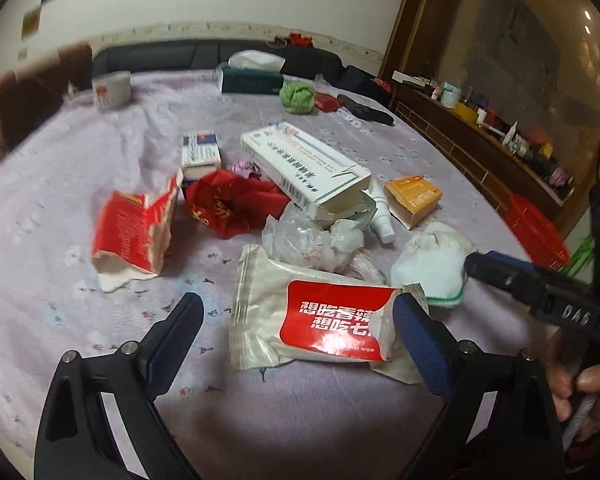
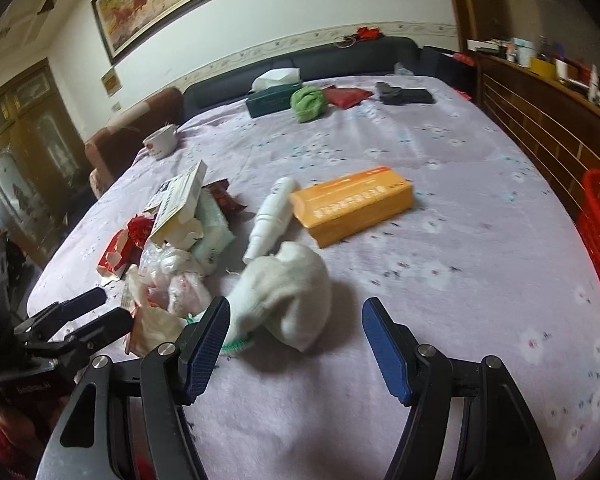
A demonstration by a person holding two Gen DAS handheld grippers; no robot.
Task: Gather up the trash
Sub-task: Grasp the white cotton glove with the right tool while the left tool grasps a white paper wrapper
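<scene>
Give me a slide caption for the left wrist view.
Open left gripper reaches over a wet-wipe packet amid table trash.

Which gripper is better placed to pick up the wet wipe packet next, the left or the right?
Left. The open left gripper already has the wet wipe packet between its fingers. The right gripper, also open, faces the white cloth instead.
</scene>
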